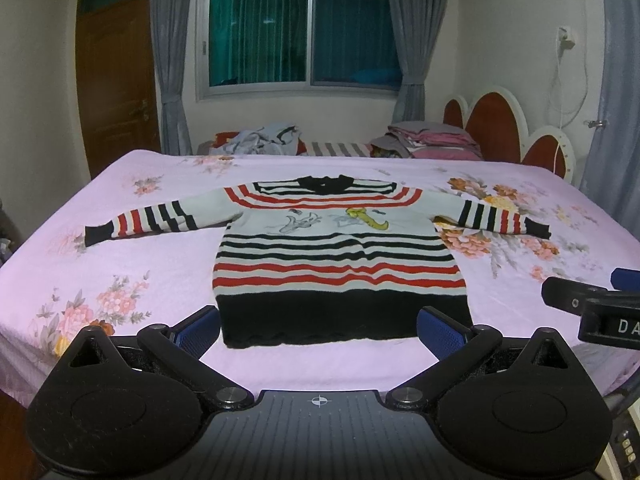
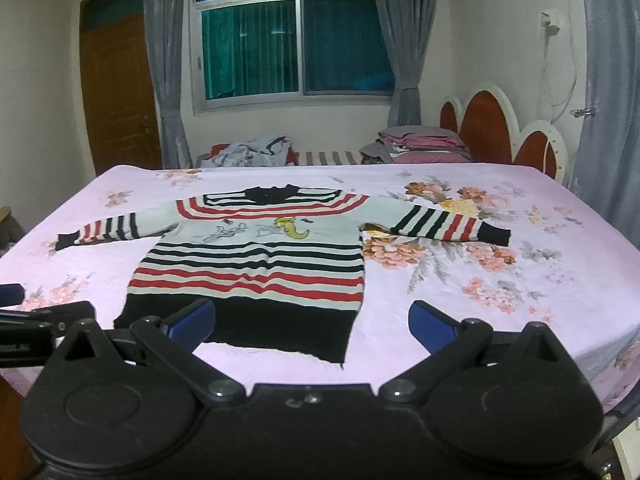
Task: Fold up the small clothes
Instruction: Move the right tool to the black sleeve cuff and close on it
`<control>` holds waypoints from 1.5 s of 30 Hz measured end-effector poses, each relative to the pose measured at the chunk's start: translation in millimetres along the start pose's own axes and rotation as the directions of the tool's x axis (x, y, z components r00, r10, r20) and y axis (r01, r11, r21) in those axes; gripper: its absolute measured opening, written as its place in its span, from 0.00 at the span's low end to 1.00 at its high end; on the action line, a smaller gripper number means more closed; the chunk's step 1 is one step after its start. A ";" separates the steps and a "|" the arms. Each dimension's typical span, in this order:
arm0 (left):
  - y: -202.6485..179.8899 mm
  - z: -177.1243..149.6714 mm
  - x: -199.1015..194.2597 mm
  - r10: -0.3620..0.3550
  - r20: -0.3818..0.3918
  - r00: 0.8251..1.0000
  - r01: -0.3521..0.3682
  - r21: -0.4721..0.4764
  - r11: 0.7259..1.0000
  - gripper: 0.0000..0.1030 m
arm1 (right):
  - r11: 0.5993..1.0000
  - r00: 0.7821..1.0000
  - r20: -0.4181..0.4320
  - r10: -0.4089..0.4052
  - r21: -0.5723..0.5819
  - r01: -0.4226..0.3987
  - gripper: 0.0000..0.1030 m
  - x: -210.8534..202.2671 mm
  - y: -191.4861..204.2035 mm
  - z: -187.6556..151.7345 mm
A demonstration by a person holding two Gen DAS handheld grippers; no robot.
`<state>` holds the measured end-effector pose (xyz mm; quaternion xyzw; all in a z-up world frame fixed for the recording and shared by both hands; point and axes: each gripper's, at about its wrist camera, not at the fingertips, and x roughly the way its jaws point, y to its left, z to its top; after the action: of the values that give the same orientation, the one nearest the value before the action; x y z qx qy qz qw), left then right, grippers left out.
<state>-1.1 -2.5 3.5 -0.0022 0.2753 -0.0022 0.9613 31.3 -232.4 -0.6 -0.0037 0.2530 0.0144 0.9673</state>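
A small striped sweater (image 1: pixel 336 256), white with red and black bands and a black hem, lies flat on the pink floral bed sheet (image 1: pixel 140 264), both sleeves spread out sideways. It also shows in the right wrist view (image 2: pixel 256 268). My left gripper (image 1: pixel 318 330) is open and empty, hovering just in front of the black hem. My right gripper (image 2: pixel 312 322) is open and empty, in front of the hem's right corner. The right gripper also shows at the right edge of the left wrist view (image 1: pixel 592 304).
A heap of loose clothes (image 1: pixel 264 140) and a stack of folded bedding (image 1: pixel 432 140) lie beyond the bed's far edge. A red and white headboard (image 1: pixel 504 128) stands at the right. A door (image 1: pixel 116 80) and a curtained window (image 1: pixel 296 36) are behind.
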 end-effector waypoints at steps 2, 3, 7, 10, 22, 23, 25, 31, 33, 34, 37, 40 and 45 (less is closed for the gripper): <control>1.6 2.9 5.2 -0.006 0.002 1.000 0.006 0.008 1.000 1.00 | 1.000 1.000 0.004 -0.018 0.002 0.018 1.00 5.4 -1.3 2.2; 2.7 5.7 8.4 -0.011 0.004 1.000 0.011 0.012 1.000 1.00 | 1.000 1.000 0.005 -0.027 0.005 0.027 1.00 8.2 -2.1 3.7; 3.3 16.9 23.4 -0.011 0.013 1.000 0.011 0.014 1.000 1.00 | 0.998 0.998 0.008 -0.056 0.028 0.055 1.00 24.1 -6.9 12.9; 5.1 25.9 37.1 -0.017 0.020 1.000 0.017 0.004 1.000 1.00 | 0.997 0.998 0.008 -0.067 0.039 0.067 1.00 37.4 -6.2 19.9; 17.9 67.1 117.2 -0.036 0.012 0.999 0.036 0.025 0.999 1.00 | 0.991 0.995 -0.024 -0.102 0.082 0.103 1.00 115.3 -1.2 52.6; 19.8 70.3 124.7 -0.035 0.009 0.999 0.035 0.028 0.999 1.00 | 0.990 0.994 -0.026 -0.108 0.085 0.110 1.00 122.5 -0.9 55.9; 25.0 77.7 140.8 -0.042 0.002 0.999 0.042 0.027 0.999 1.00 | 0.988 0.992 -0.029 -0.123 0.094 0.125 1.00 136.7 -0.5 63.3; 34.7 97.5 175.9 -0.051 -0.002 0.999 0.051 0.044 0.998 1.00 | 0.978 0.986 -0.027 -0.167 0.125 0.170 1.00 162.3 1.3 81.2; 36.4 103.4 186.6 -0.033 -0.007 0.999 0.033 0.052 0.998 1.00 | 0.974 0.983 -0.028 -0.179 0.133 0.181 1.00 169.7 1.6 85.9; 37.5 106.4 192.0 -0.037 -0.012 0.999 0.037 0.053 0.998 1.00 | 0.973 0.983 -0.032 -0.183 0.138 0.185 1.00 173.8 1.7 88.7; 39.6 114.0 204.4 -0.053 -0.020 0.998 0.054 0.043 0.998 1.00 | 0.969 0.981 -0.039 -0.192 0.154 0.196 1.00 182.0 -0.2 95.1; 36.5 121.3 217.7 -0.053 -0.024 0.998 0.054 0.052 0.997 1.00 | 0.963 0.977 -0.040 -0.208 0.165 0.212 1.00 190.0 -8.1 100.8; 22.4 133.3 240.6 -0.054 -0.040 0.998 0.057 0.069 0.996 1.00 | 0.952 0.972 -0.049 -0.231 0.197 0.236 1.00 206.0 -30.2 107.4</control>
<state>273.6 19.0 -10.9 0.0237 0.2931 -0.0386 0.9550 264.3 -255.7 -7.8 0.0642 0.2631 -0.1256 0.9544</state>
